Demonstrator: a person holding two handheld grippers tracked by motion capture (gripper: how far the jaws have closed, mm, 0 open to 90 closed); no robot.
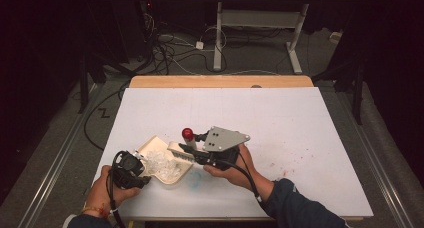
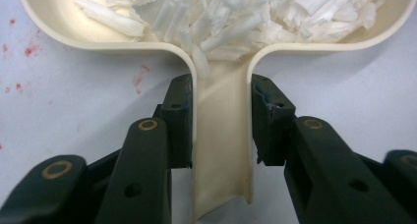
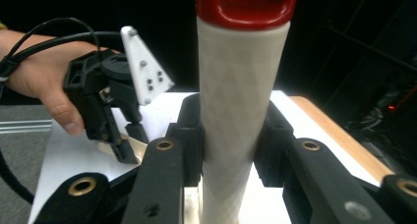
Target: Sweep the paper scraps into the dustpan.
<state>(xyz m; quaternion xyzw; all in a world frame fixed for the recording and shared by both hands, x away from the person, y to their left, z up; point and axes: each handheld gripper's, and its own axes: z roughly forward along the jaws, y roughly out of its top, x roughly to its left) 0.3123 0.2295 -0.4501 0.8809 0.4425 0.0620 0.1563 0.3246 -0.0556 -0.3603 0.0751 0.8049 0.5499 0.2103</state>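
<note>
A cream dustpan (image 1: 150,143) lies at the near left of the table, loaded with white plastic shreds (image 1: 162,162). My left gripper (image 1: 142,172) is shut on its handle; in the left gripper view the pads press both sides of the dustpan handle (image 2: 221,155), with shreds (image 2: 236,17) in the pan (image 2: 59,32) beyond. My right gripper (image 1: 196,150) is shut on a small brush (image 1: 181,151) held over the pan's right edge. Its white handle (image 3: 238,86) with a red end (image 3: 246,5) stands upright between the right jaws. The left gripper (image 3: 105,103) appears behind it.
A white sheet (image 1: 280,118) covers the table, with small red specks (image 1: 287,163) at the right and a faint teal smear (image 1: 197,177) near the pan. A wooden strip (image 1: 220,81) runs along the far edge. Cables and desk legs (image 1: 218,43) stand on the floor beyond.
</note>
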